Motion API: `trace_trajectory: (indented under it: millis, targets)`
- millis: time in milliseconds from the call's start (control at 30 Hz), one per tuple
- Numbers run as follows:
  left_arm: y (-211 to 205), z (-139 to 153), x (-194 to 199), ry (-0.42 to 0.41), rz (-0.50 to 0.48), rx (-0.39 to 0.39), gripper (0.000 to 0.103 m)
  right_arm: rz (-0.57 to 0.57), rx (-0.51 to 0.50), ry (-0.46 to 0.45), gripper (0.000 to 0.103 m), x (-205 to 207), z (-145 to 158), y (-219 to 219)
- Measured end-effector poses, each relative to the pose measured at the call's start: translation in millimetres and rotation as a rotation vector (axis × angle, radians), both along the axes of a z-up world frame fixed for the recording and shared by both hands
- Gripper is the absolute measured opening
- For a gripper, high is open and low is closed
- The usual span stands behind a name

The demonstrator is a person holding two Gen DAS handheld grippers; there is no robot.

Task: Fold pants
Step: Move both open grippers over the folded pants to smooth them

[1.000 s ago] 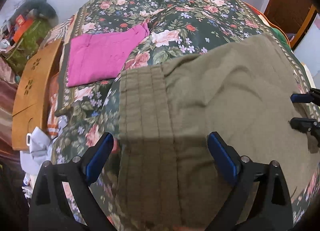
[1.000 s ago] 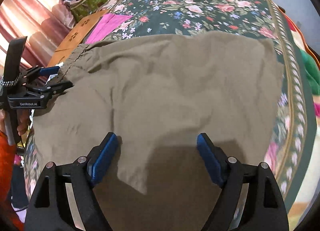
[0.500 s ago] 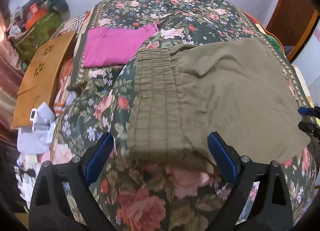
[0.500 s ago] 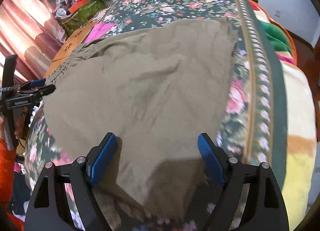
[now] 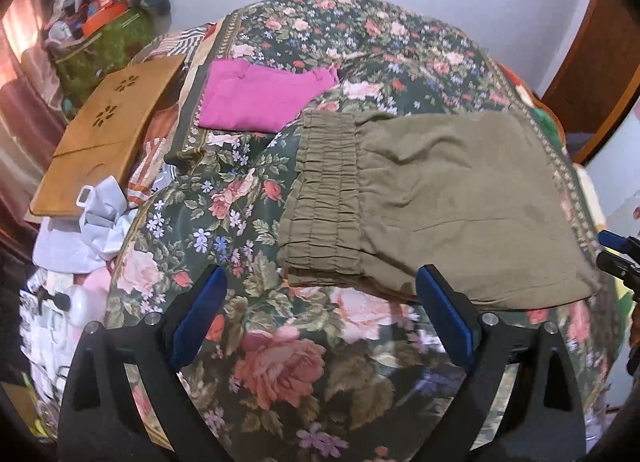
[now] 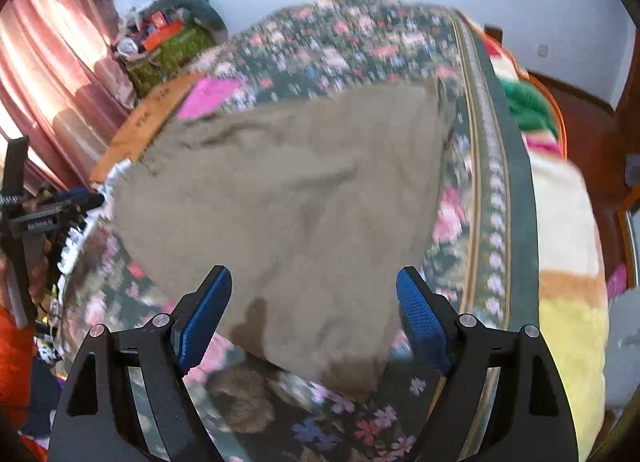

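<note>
The olive pants (image 5: 440, 198) lie folded flat on the floral bedspread (image 5: 280, 362), with the gathered waistband (image 5: 324, 198) at the left. They also show in the right wrist view (image 6: 296, 214), blurred. My left gripper (image 5: 320, 314) is open and empty, held above the bed just in front of the waistband end. My right gripper (image 6: 312, 314) is open and empty, above the near corner of the pants. The right gripper's tips show at the left wrist view's right edge (image 5: 618, 252). The left gripper shows at the right wrist view's left edge (image 6: 52, 210).
A folded pink garment (image 5: 264, 98) lies on the bed behind the pants. A wooden board (image 5: 108, 134) and white cloth (image 5: 88, 222) lie at the left bedside. A cluttered green bag (image 5: 104, 38) stands at the back left. Striped blankets (image 6: 568, 262) cover the right side.
Both grippers have drawn back and up from the pants, which now lie free on the bed. More of the bedspread shows in front of the pants.
</note>
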State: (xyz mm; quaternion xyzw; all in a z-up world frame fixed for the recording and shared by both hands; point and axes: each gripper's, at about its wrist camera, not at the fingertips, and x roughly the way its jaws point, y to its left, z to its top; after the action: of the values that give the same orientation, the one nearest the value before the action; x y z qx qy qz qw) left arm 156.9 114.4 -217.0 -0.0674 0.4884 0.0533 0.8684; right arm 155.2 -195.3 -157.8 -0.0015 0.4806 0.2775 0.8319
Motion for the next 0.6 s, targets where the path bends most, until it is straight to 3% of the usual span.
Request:
trace_trajectory:
  millis: [200, 367, 467, 600]
  targets:
    - [-1, 2, -3, 0.003, 0.004, -0.179, 0.096, 0.011, 0.015, -0.079, 0.082, 3, 8, 24]
    - [-4, -15, 3, 0.053, 0.007, -0.286, 0.096, 0.042, -0.025, -0.033, 0.082, 2, -18, 41]
    - [-4, -32, 7, 0.099, 0.010, -0.391, 0.096, 0.054, -0.059, -0.018, 0.082, -1, -31, 44]
    - [1, -42, 11, 0.104, 0.023, -0.477, 0.096, 0.045, -0.021, -0.001, 0.082, -2, -33, 37]
